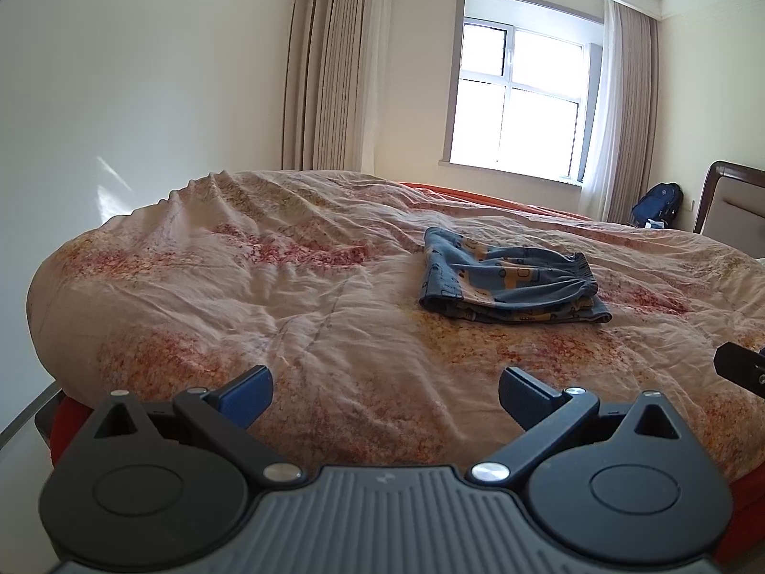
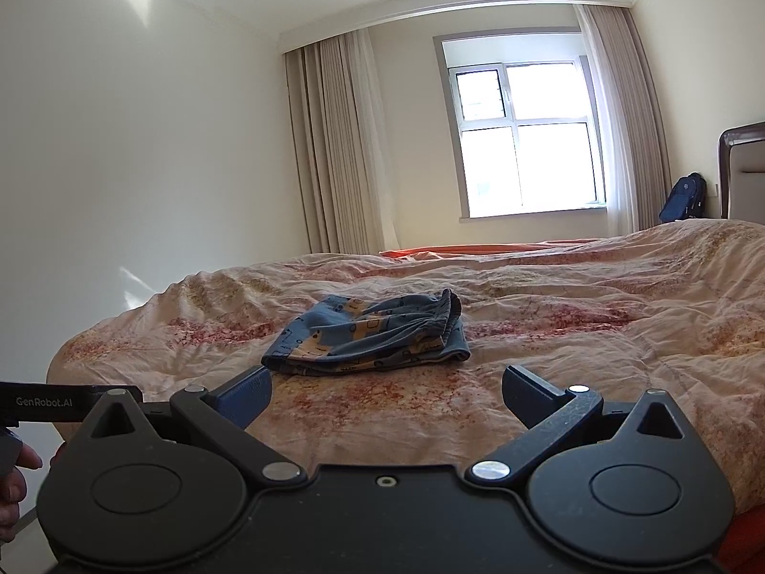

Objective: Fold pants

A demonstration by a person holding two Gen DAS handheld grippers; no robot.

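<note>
Small blue pants (image 1: 507, 282) with a yellow print lie folded in a compact stack on the bed, elastic waistband to the right. In the right wrist view the pants (image 2: 368, 335) sit just beyond the fingers. My left gripper (image 1: 385, 397) hovers open over the quilt, well short of the pants and to their left, nothing between its fingers. My right gripper (image 2: 387, 399) is open too, empty, its left fingertip (image 2: 248, 394) close to the near left corner of the stack. A piece of the right gripper (image 1: 741, 366) shows at the right edge of the left wrist view.
A wrinkled pink and orange quilt (image 1: 239, 287) covers the bed, with an orange sheet (image 2: 459, 251) under it. A wall runs along the left, a window (image 1: 521, 95) with curtains behind. A blue backpack (image 1: 657, 203) and headboard (image 2: 743, 167) stand at right. A hand (image 2: 14, 473) holds the left gripper.
</note>
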